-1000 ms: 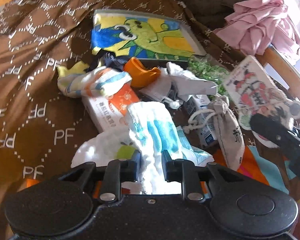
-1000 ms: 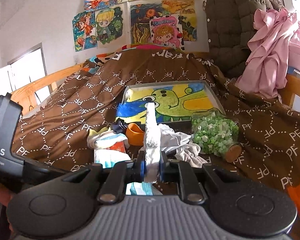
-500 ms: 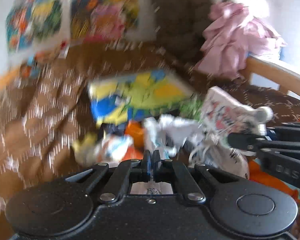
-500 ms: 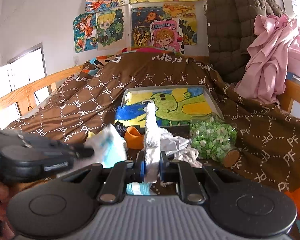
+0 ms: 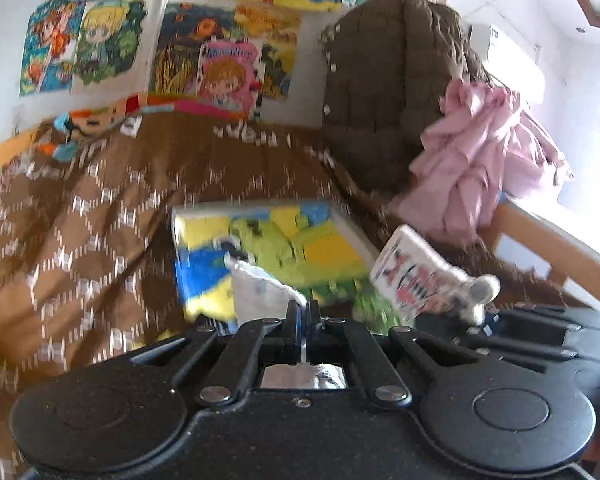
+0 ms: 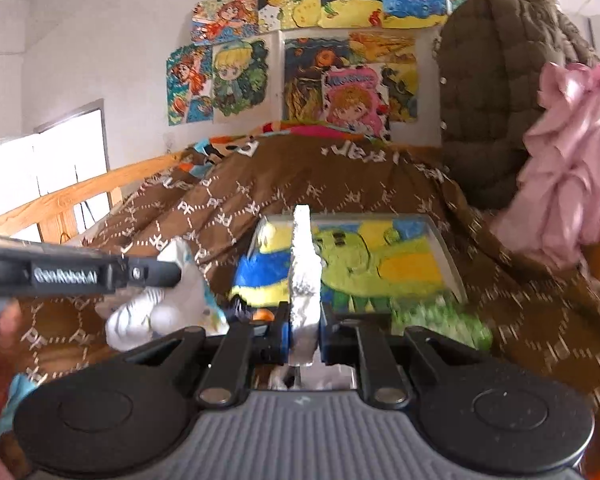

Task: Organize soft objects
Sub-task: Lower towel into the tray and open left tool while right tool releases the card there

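My left gripper (image 5: 302, 312) is shut on a white cloth with blue patches (image 5: 260, 288), which it holds lifted above the bed. In the right wrist view this gripper (image 6: 168, 274) reaches in from the left, and the cloth (image 6: 156, 312) hangs from its tips. My right gripper (image 6: 303, 320) is shut on a flat white pouch (image 6: 304, 264), seen edge-on and standing upright. From the left wrist view the pouch (image 5: 412, 276) shows a red cartoon print and a grey pompom. The two grippers are side by side and apart.
A framed green dinosaur painting (image 5: 284, 248) lies on the brown patterned quilt (image 5: 100, 208) just beyond both grippers. A brown padded jacket (image 6: 500, 100) and a pink garment (image 6: 568, 168) hang at the right. A wooden bed rail (image 6: 80, 192) runs along the left. Something green (image 6: 440, 320) lies below the painting.
My left gripper closed on the white-and-blue cloth and lifted it off the pile, tilting upward. My right gripper shifted sideways with its pouch, and the left gripper came into its view.
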### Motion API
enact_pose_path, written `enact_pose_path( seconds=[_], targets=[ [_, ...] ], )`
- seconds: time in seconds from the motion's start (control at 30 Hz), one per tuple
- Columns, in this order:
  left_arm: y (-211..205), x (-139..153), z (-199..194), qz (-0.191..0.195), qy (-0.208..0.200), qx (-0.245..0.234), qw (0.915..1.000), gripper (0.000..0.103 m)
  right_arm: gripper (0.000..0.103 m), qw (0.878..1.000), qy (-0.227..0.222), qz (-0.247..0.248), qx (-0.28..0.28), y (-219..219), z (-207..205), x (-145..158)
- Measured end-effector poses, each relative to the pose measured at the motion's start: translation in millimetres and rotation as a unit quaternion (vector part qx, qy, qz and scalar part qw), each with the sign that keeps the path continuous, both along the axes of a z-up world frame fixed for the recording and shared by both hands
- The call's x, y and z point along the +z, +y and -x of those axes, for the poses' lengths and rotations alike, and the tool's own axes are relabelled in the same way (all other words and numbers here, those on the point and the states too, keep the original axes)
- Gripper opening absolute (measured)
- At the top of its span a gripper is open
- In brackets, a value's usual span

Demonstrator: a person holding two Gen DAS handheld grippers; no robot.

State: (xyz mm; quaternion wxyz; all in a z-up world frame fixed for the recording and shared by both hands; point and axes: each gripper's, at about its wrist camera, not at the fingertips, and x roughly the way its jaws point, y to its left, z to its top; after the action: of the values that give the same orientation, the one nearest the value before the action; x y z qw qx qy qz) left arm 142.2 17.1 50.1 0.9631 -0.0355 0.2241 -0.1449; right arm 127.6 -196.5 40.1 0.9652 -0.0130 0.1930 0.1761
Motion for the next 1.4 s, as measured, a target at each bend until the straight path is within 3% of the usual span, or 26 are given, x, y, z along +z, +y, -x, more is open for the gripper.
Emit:
enact_pose_path(
  seconds=[0.1,0.23,0.47,0.67,0.77,0.87,1.0,1.17,1.4],
  targets=[
    [-2.4,10.3,-33.9,-0.007,-0.019,0.005,0.9998,0.0,0.015,1.0,-0.013,0.006,0.004,5.2,-43.9,-0.7],
    [-4.8,5.4,-89.9,-0.007,-0.028,0.015,0.9995,0.0,0.015,0.999,0.009,-0.037,-0.012,7.6,-113.7,-11.8],
    [-4.0,-48.9,-195.4,0.036,-0.003,0.042,0.9985,0.0,0.015,0.992,0.081,-0.088,-0.029,4.4,-218.9,-50.1],
    [16.8,-97.6,-231.4,0.082,0.027,0.075,0.9934,0.0,0.015,0.982,0.15,-0.112,-0.029,5.5,-269.5,-81.3],
    [29.8,-119.2,-242.2,0.093,0.055,0.083,0.9907,0.0,0.015,0.976,0.185,-0.113,-0.031,5.8,-281.0,-97.9],
    [45.6,-134.1,-251.2,0.134,0.088,0.093,0.9827,0.0,0.015,0.973,0.208,-0.09,-0.039,11.6,-285.4,-107.1],
    [51.3,-140.2,-255.3,0.136,0.114,0.099,0.9792,0.001,0.019,0.972,0.217,-0.066,-0.054,13.8,-284.8,-110.2],
    [41.8,-138.3,-255.8,0.098,0.123,0.094,0.9831,0.004,0.027,0.976,0.207,-0.049,-0.049,16.1,-278.8,-105.5],
    [27.2,-126.3,-246.3,0.027,0.121,0.109,0.9864,0.019,0.057,0.983,0.174,-0.037,-0.054,10.5,-263.3,-80.9]
  ],
)
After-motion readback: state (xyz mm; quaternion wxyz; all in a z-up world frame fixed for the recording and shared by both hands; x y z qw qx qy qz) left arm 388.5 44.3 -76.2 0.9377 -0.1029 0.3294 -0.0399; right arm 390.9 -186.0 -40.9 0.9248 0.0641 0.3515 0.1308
